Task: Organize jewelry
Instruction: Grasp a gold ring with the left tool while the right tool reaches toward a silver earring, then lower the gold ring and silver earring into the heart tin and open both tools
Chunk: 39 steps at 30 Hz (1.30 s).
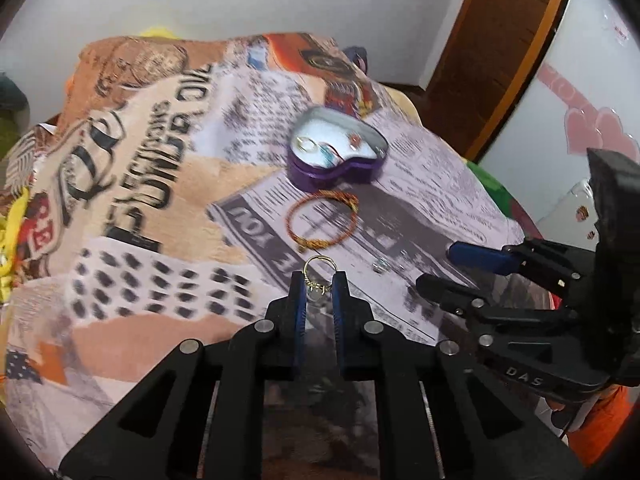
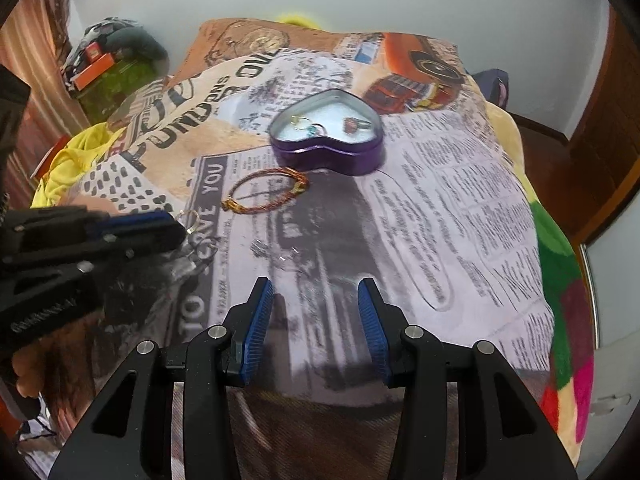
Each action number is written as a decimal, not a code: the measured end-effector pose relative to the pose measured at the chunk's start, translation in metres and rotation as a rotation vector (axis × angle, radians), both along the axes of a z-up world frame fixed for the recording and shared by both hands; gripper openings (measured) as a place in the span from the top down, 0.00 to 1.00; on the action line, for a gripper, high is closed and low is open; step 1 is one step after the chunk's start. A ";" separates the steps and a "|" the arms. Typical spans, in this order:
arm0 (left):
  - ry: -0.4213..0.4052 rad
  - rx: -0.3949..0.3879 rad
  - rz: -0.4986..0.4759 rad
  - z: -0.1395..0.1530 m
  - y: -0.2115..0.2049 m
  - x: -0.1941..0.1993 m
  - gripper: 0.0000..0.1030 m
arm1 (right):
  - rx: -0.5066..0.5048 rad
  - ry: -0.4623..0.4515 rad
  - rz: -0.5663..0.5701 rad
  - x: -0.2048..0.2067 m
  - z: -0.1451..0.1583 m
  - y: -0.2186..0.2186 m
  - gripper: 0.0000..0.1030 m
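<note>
Sitting pinched between left tongs (image 1: 319, 280): gold ring (image 1: 318, 274).

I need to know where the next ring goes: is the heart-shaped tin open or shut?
Open: the heart-shaped tin has no lid on, and rings lie on its pale lining.

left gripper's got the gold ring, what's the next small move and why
Probably carry the left gripper forward over the braided bracelet to the open heart-shaped tin and release there. It is pinching the gold ring, the tin already holds other rings, and the right gripper is open and holds nothing.
</note>
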<state>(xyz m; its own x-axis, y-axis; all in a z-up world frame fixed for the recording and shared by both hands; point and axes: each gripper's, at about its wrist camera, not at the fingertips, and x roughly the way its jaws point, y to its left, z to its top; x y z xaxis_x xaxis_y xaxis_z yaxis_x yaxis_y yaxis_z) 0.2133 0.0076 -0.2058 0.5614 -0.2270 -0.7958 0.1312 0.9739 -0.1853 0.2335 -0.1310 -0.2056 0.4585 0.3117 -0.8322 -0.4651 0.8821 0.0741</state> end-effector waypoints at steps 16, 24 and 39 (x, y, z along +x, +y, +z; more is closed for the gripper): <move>-0.011 -0.049 0.043 0.002 0.030 0.000 0.89 | -0.109 -0.021 0.110 0.017 -0.014 0.046 0.76; -0.023 -0.038 0.036 0.007 0.024 -0.001 0.89 | -0.093 -0.040 0.109 0.011 -0.008 0.041 0.81; -0.115 -0.013 0.036 0.048 0.015 0.007 0.89 | -0.016 -0.141 0.028 0.014 0.042 0.015 0.81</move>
